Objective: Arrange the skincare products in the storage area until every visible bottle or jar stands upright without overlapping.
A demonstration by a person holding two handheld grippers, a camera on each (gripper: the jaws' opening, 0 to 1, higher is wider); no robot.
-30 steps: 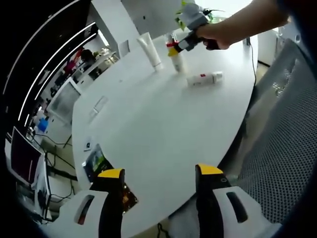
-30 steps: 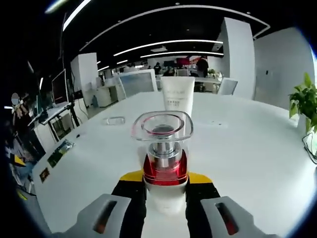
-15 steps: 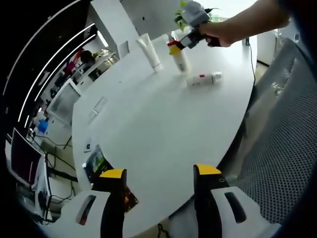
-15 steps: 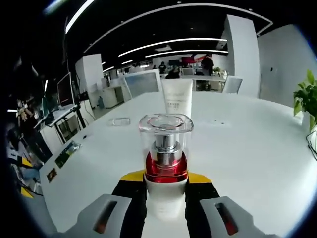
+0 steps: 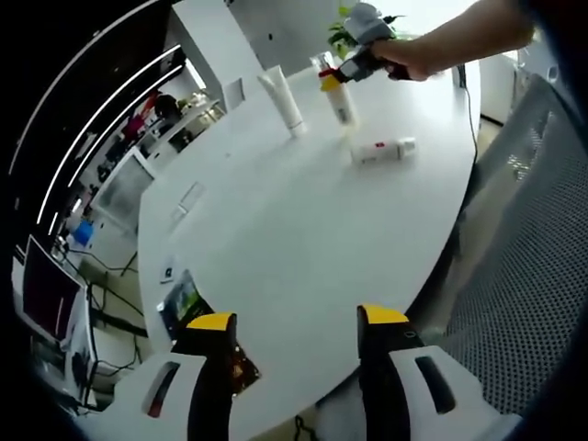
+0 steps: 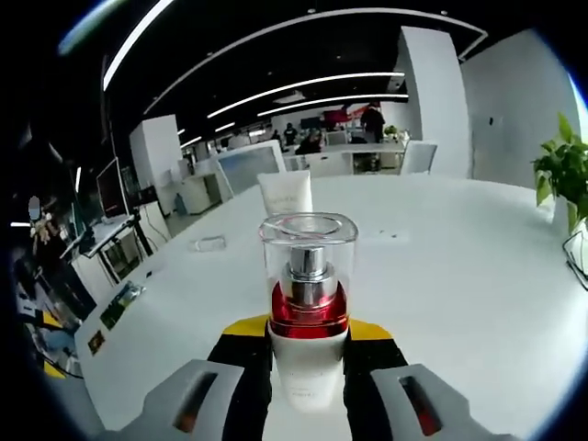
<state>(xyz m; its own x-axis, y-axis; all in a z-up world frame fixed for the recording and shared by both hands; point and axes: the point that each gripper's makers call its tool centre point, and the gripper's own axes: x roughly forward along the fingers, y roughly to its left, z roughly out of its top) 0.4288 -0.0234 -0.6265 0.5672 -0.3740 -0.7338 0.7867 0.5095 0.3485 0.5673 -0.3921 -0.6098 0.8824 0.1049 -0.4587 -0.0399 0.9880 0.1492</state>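
1. Pump bottle (image 6: 308,312): white body, red collar, silver pump under a clear square cap. In the right gripper view it stands upright, pinched at its body between the yellow-tipped jaws of the right gripper (image 6: 308,354). In the left gripper view the same bottle (image 5: 342,101) appears near the far edge of the table, with the right gripper (image 5: 347,73) clamped on it and a person's hand (image 5: 404,61) on the handle.
2. White tube (image 6: 285,194): stands upright on its cap directly beyond the pump bottle in the right gripper view. In the left gripper view the tube (image 5: 283,99) stands just beside the held bottle, apart from it.
3. Small white bottle with a red label (image 5: 382,151): lies on its side on the table, near the pump bottle and toward the table's chair-side edge.
4. Left gripper (image 5: 296,323): jaws spread apart with nothing between them, held over the near edge of the table.
5. White oval table (image 5: 276,239): carries all three products at its far end.
6. Grey mesh chair (image 5: 524,266): beside the table's edge.
7. Potted plant (image 6: 562,179): at the table's edge in the right gripper view.
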